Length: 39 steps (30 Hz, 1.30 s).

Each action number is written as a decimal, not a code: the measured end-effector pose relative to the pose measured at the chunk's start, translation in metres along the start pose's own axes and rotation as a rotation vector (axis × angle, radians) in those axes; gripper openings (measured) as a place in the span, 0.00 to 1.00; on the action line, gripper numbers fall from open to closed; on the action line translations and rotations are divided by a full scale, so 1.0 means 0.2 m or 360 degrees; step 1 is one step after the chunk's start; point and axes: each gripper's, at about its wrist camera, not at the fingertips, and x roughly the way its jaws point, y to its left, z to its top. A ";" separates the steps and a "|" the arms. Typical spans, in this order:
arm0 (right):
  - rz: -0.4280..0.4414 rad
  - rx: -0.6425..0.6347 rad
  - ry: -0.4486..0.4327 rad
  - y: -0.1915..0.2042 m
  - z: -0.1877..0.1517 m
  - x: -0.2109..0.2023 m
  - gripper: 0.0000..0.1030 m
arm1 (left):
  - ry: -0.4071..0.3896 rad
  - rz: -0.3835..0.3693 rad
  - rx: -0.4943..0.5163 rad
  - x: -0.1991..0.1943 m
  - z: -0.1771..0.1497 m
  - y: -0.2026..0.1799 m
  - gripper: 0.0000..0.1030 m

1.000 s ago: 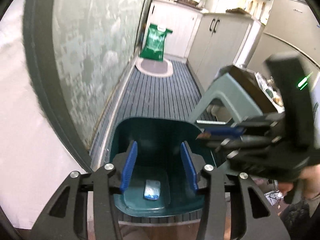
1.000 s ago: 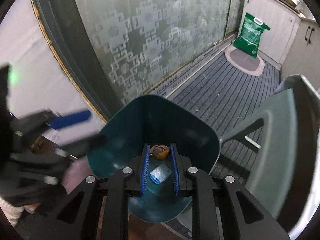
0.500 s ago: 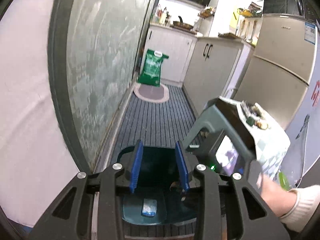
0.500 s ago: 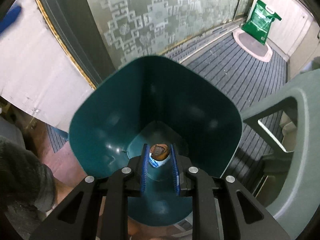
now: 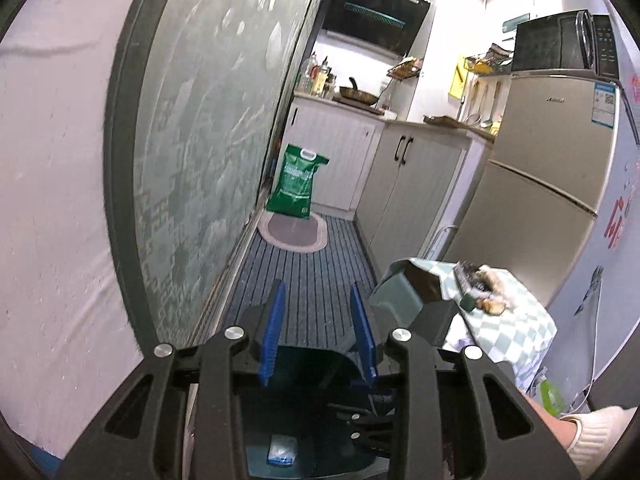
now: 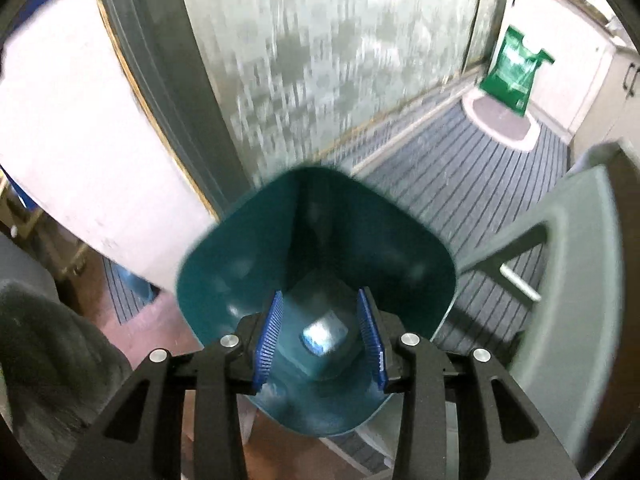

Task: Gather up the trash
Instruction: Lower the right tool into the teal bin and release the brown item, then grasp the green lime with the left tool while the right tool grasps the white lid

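Both grippers spread above the teal trash bin

The right gripper (image 6: pixel 320 332) hangs released, fingers wide, over the teal trash bin (image 6: pixel 248 280); a blue-white wrapper (image 6: pixel 323 336) lies on its floor at lower centre. The left gripper (image 5: pixel 318 332) is likewise released, empty, above the bin's rim.

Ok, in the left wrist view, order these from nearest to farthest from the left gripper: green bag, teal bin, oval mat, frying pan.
1. teal bin, directly below the left gripper
2. oval mat, ahead on the floor
3. green bag, standing at the mat's far edge
4. frying pan, on the far counter
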 end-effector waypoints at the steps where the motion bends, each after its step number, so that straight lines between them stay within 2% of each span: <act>1: 0.0002 0.0004 -0.0047 0.00 0.01 -0.06 0.38 | -0.0012 -0.0007 0.0002 0.00 0.01 -0.02 0.34; 9: -0.0067 0.0069 -0.0330 -0.15 0.05 -0.46 0.38 | -0.0038 -0.0054 0.0028 0.02 0.06 -0.13 0.41; 13: -0.0115 0.0122 -0.0399 -0.28 0.01 -0.59 0.38 | -0.0028 -0.0076 0.0055 0.07 0.06 -0.20 0.45; 16: -0.0172 0.0157 -0.0440 -0.40 -0.03 -0.70 0.38 | 0.0028 -0.0095 0.0115 0.15 0.05 -0.28 0.46; 23: -0.0283 0.0207 -0.0470 -0.67 -0.13 -0.95 0.38 | 0.0168 -0.0184 0.0248 0.34 0.03 -0.49 0.51; 29: -0.0320 0.0258 -0.0511 -0.90 -0.19 -1.13 0.38 | 0.0225 -0.0205 0.0312 0.48 0.05 -0.64 0.53; 32: -0.0314 0.0280 -0.0505 -0.99 -0.25 -1.16 0.38 | 0.0242 -0.0192 0.0365 0.55 0.06 -0.70 0.54; 35: -0.0279 0.0308 -0.0480 -1.07 -0.32 -1.15 0.38 | 0.0279 -0.0187 0.0349 0.62 0.04 -0.72 0.55; 39: -0.0264 0.0334 -0.0461 -1.13 -0.39 -1.13 0.47 | 0.0346 -0.0162 0.0419 0.69 -0.02 -0.78 0.55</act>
